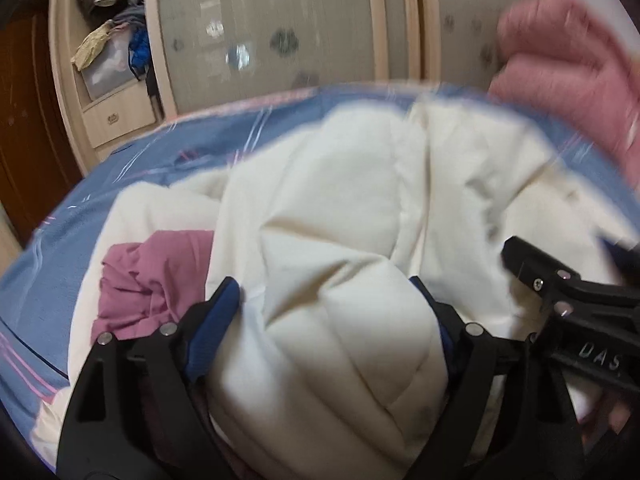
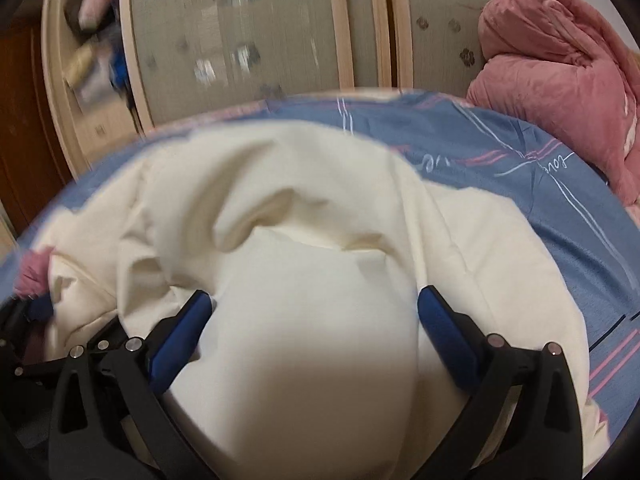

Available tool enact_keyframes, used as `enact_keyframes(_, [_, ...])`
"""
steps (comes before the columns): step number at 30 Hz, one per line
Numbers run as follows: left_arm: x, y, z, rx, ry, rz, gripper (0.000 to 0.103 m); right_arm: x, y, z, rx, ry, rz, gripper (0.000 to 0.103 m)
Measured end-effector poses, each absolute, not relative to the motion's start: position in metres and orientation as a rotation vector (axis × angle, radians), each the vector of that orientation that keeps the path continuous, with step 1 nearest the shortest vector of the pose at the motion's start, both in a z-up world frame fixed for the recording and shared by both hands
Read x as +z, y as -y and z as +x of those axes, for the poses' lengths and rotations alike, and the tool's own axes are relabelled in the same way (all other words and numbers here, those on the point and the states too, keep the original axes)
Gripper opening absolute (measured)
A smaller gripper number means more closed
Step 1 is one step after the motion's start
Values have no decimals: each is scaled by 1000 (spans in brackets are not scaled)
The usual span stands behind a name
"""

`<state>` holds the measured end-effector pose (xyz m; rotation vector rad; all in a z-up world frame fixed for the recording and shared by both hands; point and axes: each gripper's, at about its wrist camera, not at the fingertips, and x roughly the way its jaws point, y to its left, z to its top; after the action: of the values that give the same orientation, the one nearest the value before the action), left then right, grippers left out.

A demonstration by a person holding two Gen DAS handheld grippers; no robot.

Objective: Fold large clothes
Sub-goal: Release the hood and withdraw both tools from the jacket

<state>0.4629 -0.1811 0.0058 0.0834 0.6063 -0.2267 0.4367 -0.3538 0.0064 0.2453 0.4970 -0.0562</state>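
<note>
One cream padded garment (image 1: pixel 340 216), large and puffy, heaped on one blue bedsheet (image 1: pixel 80 240) striped in pink and white. One mauve cloth (image 1: pixel 152 276), crumpled, tucked against the garment's left side in the left wrist view; seen again as a small pinkish tuft at the far left edge of the right wrist view. One pink quilt (image 2: pixel 560 80) piled at the bed's far right corner, well apart from the garment. One wardrobe (image 2: pixel 240 40) behind the bed, with frosted sliding doors and an open shelf section on the left stuffed with mixed items, blurred.

Two hand-held grippers, each with two blue-padded fingers. Left gripper (image 1: pixel 324 300): a thick fold of the cream garment bulging up between the blue pads (image 1: pixel 218 320), which press into it from both sides; jaws partly spread around the bunch, pinching it. Right gripper (image 2: pixel 316 312): likewise clamped on a rounded bulge of the same garment, blue pads (image 2: pixel 180 340) dug into the fabric on either side, the bulk of the garment spreading away ahead and to both sides. Right gripper's black frame also visible at the right edge of the left wrist view, just beside the left one, over the garment. Both views softened by motion blur, so seams and edges of the garment hard to trace.
</note>
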Motion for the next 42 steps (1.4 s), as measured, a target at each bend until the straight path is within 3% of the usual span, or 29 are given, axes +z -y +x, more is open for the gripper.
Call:
enact_keyframes(3, [50,146,411,-250,-405,-86,100,39,364,384,-42,-338,353,102])
enact_keyframes(9, [113,100,255,-316,-274,-59,101,87,334,232,57,-208,291,102])
enact_keyframes(16, [100,68,108,-287,-318,52,101,76,285,85,100,-255,88,102])
enact_keyframes(23, [76,40,84,-237,-343,69,101,62,310,34,33,-193,-8,102])
enact_keyframes(28, [52,30,92,-173,-403,64,101,38,330,36,21,-276,129,102])
enact_keyframes(34, [43,26,93,-171,-443,35,101,32,320,31,8,-258,26,102])
enact_keyframes(42, [36,31,98,-177,-463,24,101,33,339,28,-17,-243,103,102])
